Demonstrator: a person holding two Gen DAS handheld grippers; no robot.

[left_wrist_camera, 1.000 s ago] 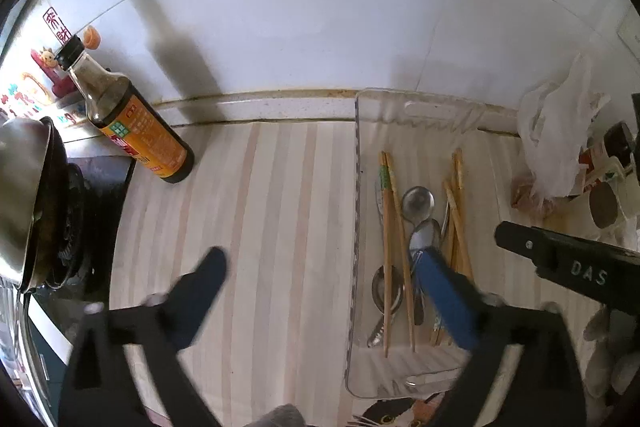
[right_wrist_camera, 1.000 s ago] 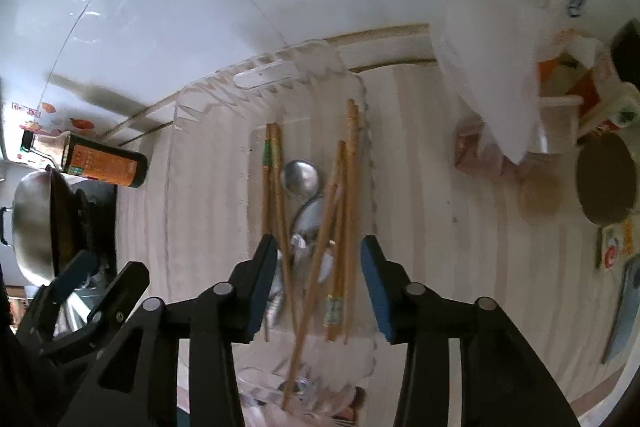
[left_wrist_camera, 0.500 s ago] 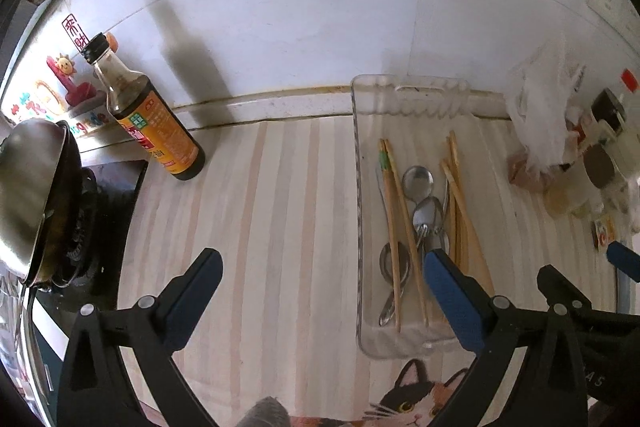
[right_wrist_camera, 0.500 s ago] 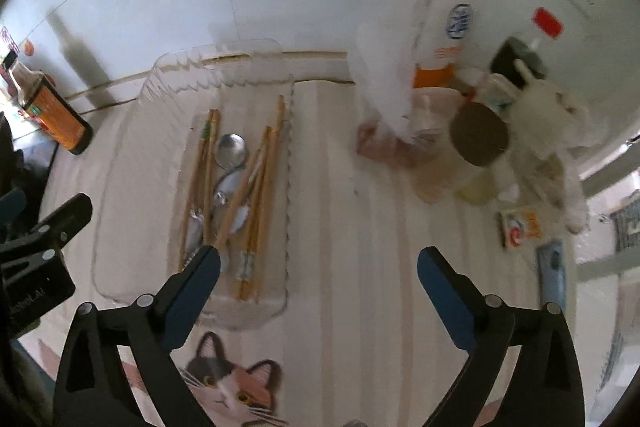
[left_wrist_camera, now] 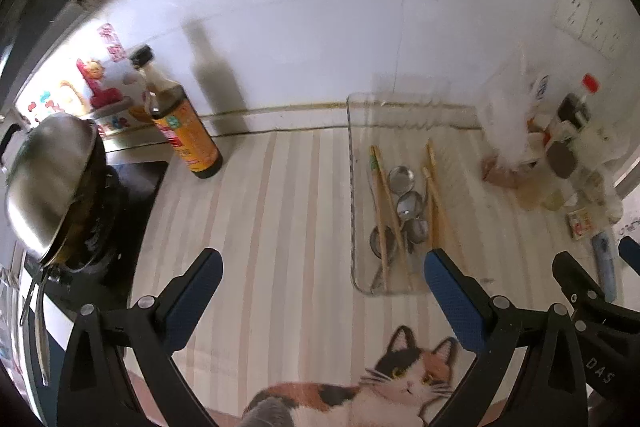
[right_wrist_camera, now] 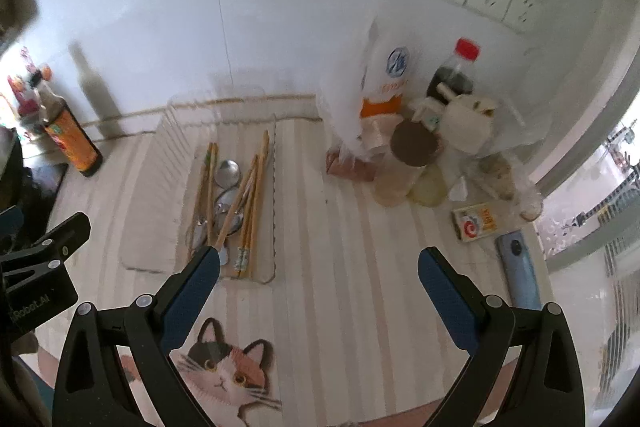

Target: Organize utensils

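Both the left gripper (left_wrist_camera: 320,285) and right gripper (right_wrist_camera: 319,279) have fingers spread, empty; clear tray (right_wrist_camera: 262,277) edges blur around chopsticks (right_wrist_camera: 250,187) and spoons (right_wrist_camera: 227,171).

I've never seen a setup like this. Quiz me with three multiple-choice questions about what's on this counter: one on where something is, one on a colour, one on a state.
1. Where do the chopsticks lie?
A in the clear tray
B on the stove
C beside the sockets

2. What colour is the dark bottle's cap on the right?
A green
B red
C yellow

3. How is the right hand-held gripper?
A shut on a spoon
B shut, empty
C open, empty

Answers: 1 A, they rest among the spoons inside it; 2 B, the cap is red; 3 C, its fingers stand wide apart.
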